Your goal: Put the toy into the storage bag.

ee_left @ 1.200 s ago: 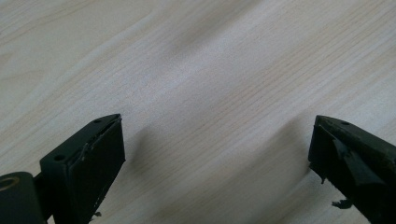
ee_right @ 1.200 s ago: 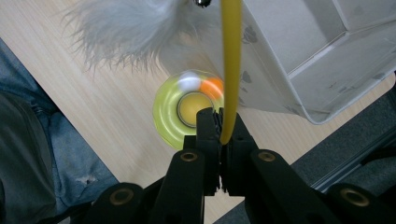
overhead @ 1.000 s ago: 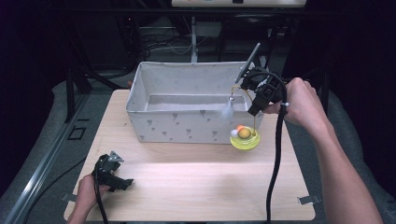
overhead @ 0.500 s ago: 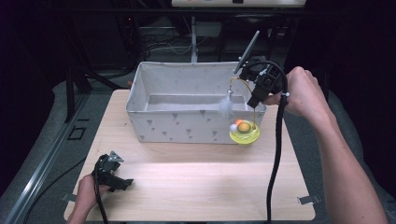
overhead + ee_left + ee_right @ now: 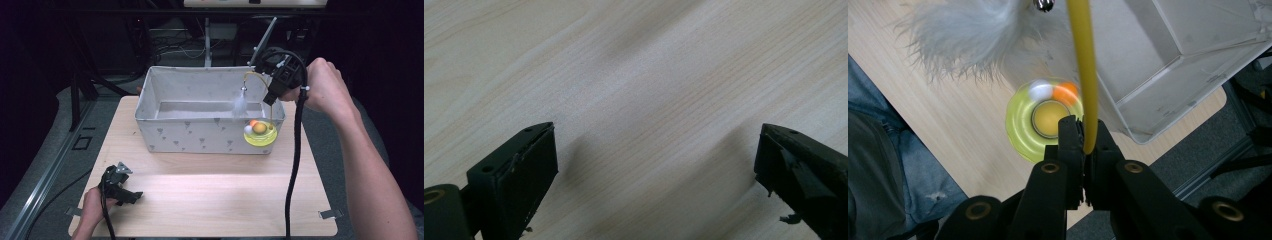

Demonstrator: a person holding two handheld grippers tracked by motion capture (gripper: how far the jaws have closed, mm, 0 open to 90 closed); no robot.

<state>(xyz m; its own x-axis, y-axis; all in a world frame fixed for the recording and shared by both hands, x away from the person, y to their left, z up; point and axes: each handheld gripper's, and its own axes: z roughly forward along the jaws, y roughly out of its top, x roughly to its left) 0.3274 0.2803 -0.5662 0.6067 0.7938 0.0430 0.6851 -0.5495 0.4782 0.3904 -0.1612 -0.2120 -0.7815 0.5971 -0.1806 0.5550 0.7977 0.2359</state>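
Dangling yellow toy (image 5: 260,133) (white feather (image 5: 240,105))

Your table (image 5: 210,200) sits brightly lit from above while everything around it falls into near black. Soft jaw shadows lie on its wood. Beside the bin (image 5: 1168,60), the feather (image 5: 968,40) and small balls (image 5: 1053,91) look blurred.

bin (image 5: 200,135) on table (image 5: 210,200), rear centre | toy disc (image 5: 260,134) at bin's front right corner
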